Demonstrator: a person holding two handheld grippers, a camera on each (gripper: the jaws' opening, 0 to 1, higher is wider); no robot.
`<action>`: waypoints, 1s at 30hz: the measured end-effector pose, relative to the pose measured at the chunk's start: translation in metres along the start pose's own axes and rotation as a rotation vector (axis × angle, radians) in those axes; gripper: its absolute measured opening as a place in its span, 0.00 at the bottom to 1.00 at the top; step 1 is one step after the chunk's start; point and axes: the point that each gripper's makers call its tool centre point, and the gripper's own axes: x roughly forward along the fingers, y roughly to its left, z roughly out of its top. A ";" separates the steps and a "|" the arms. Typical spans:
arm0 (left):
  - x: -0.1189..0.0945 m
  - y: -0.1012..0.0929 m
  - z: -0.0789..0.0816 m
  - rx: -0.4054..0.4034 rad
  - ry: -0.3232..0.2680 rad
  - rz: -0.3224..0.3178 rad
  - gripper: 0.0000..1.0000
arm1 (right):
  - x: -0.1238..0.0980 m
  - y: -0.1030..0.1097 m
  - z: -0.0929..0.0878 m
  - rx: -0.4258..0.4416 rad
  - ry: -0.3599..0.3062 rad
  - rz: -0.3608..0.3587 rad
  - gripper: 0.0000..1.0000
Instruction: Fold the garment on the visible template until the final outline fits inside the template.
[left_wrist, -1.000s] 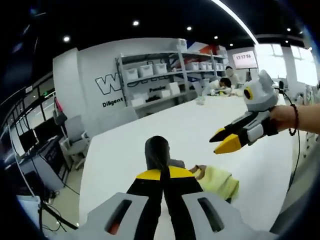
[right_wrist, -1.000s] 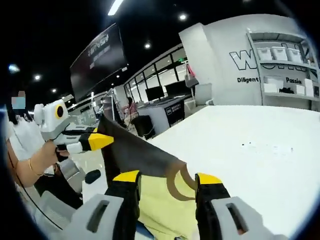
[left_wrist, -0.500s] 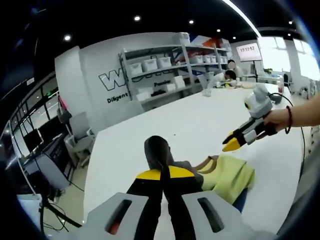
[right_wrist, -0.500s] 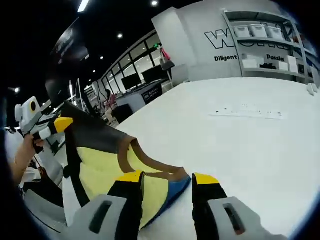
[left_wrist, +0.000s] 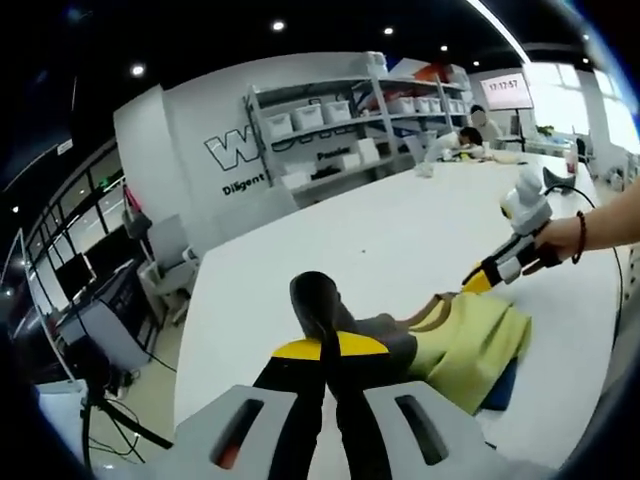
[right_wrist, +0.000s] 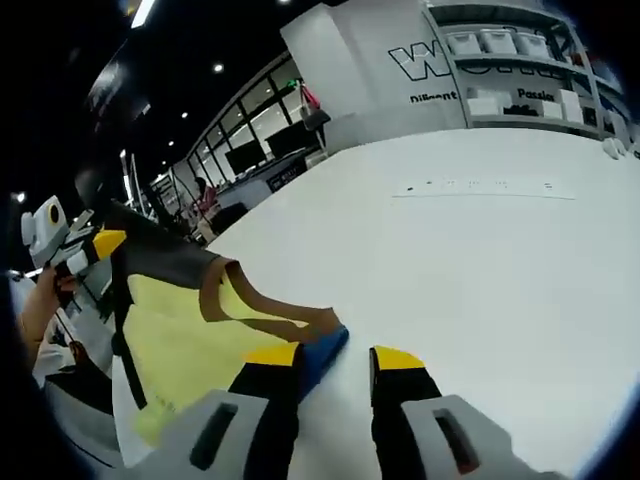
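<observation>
Change: since a second ago the garment (right_wrist: 190, 340) has gone from bunched to spread wide between our two grippers.
Left gripper (left_wrist: 330, 345): jaws together, clamped on the dark sleeve end, which we hold raised so the cloth hangs taut.
Right gripper (right_wrist: 325, 357): jaws apart, at the blue hem, gripping nothing we can see.
Garment: yellow, brown-trimmed, lifted off the white table (right_wrist: 480, 250).
Template: we cannot make it out.

Left tongs (left_wrist: 328, 345) clamped on garment (left_wrist: 470, 335).
</observation>
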 end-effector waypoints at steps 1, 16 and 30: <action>0.000 0.001 -0.001 0.003 0.002 0.001 0.01 | 0.001 0.001 -0.001 0.003 0.002 0.001 0.19; 0.005 -0.002 -0.009 0.015 0.031 -0.001 0.01 | 0.012 -0.001 -0.008 -0.090 0.068 -0.082 0.00; -0.003 -0.001 -0.008 -0.058 0.026 0.009 0.01 | -0.026 0.013 0.015 -0.116 0.004 -0.103 0.00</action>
